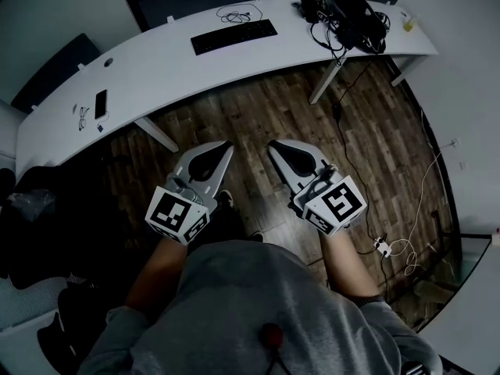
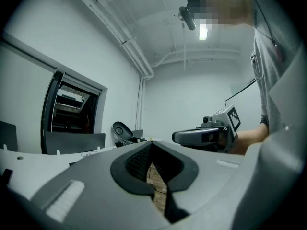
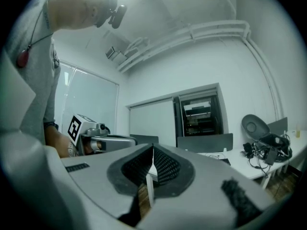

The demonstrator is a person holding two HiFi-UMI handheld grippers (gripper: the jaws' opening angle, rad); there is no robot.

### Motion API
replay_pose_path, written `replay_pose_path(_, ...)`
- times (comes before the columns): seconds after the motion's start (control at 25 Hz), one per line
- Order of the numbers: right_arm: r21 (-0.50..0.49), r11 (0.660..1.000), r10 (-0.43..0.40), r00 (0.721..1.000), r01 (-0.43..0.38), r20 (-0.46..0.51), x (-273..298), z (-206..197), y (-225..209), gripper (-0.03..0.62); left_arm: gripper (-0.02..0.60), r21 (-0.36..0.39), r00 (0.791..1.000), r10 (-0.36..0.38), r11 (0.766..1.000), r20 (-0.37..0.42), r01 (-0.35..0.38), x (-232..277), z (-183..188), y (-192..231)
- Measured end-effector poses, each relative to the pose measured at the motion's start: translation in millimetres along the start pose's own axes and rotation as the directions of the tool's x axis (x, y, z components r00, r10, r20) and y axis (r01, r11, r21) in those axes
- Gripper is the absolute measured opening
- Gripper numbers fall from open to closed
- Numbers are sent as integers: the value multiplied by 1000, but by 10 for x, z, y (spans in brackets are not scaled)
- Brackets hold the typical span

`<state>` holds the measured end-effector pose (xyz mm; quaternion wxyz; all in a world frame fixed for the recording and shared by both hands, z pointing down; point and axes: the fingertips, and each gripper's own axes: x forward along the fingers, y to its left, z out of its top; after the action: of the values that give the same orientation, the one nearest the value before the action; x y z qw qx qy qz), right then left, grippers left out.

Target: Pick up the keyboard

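A black keyboard (image 1: 233, 37) lies on the long white desk (image 1: 156, 76) at the far side of the room in the head view. Both grippers hang over the wooden floor, well short of the desk. My left gripper (image 1: 227, 145) is shut with nothing in it, its jaws pointing toward the desk. My right gripper (image 1: 273, 145) is also shut and empty, close beside the left. In the left gripper view the jaws meet at the tips (image 2: 151, 143), and the right gripper (image 2: 206, 135) shows beside them. The right gripper view shows its tips (image 3: 153, 147) closed and the left gripper (image 3: 103, 142) alongside.
On the desk lie a phone (image 1: 101, 103), a coiled cable (image 1: 238, 13) and a black pile of gear and cables (image 1: 348, 14). Desk legs (image 1: 324, 82) stand on the wooden floor. A power strip with white cords (image 1: 383, 247) lies at the right. A dark chair (image 1: 35, 217) stands at the left.
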<state>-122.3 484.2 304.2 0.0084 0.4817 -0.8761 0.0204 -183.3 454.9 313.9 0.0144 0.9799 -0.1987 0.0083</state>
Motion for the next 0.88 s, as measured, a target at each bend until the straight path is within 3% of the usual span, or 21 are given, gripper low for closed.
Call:
replay_pose_path(0.28,5,1000,-10,1000,10,-12,501,1,-339,15,6,-17,999,-42,999,28,43,267,6,498)
replay_pose_path(0.88,34,999,-27,999,28,-28,1556,-29,-756,17,7,-49,996,-87,995,-3,87,591,-118,1579)
